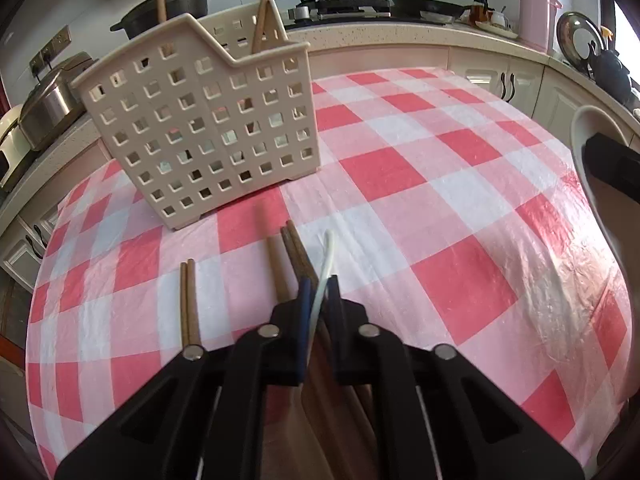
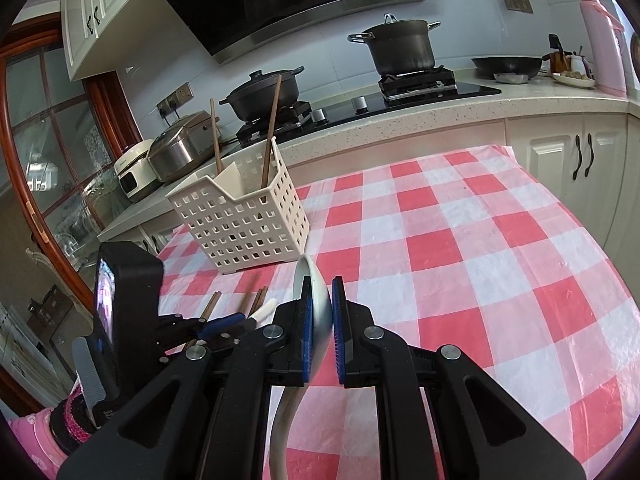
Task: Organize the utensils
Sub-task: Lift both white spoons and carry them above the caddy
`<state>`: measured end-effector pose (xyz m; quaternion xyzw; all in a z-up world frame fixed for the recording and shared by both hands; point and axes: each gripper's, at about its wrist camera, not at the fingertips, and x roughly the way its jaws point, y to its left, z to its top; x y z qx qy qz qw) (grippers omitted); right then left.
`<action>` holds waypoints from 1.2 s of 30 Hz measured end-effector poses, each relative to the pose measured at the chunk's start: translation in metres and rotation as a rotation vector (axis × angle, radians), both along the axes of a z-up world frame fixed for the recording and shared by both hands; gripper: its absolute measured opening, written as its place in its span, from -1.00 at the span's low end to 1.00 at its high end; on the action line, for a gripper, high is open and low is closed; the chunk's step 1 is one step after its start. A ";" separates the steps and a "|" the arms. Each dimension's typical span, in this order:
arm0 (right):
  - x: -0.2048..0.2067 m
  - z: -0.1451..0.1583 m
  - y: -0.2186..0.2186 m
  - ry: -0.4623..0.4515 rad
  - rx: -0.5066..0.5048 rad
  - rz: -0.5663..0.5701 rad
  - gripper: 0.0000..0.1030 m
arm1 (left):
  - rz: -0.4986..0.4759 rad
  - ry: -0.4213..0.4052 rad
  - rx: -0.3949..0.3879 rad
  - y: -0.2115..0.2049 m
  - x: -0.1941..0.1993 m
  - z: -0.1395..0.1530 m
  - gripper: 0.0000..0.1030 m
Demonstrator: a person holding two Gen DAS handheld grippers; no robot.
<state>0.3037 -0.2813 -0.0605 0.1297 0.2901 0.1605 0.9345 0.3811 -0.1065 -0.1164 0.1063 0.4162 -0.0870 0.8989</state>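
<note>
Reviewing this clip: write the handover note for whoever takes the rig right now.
Left gripper: shut on white chopsticks, low over the table.
Right gripper: shut on white ceramic spoon, held above the checked tablecloth.
Done: two wooden chopsticks stand in the perforated utensil basket.
Left: wooden chopstick pairs lying on the cloth in front of the basket, plus both held items, go in.

Chopsticks (image 1: 188,300) before basket (image 1: 200,128)
</note>
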 end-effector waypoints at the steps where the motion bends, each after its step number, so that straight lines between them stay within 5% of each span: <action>1: -0.001 0.001 0.000 -0.002 0.001 -0.001 -0.81 | -0.003 -0.010 -0.001 0.001 -0.002 0.002 -0.88; 17: -0.016 0.016 0.030 -0.042 -0.044 0.031 -0.81 | 0.034 -0.220 -0.191 0.047 -0.063 0.065 -0.92; 36: 0.031 0.050 0.084 -0.169 -0.106 0.056 -0.81 | 0.136 -0.405 -0.269 0.109 -0.080 0.126 -0.92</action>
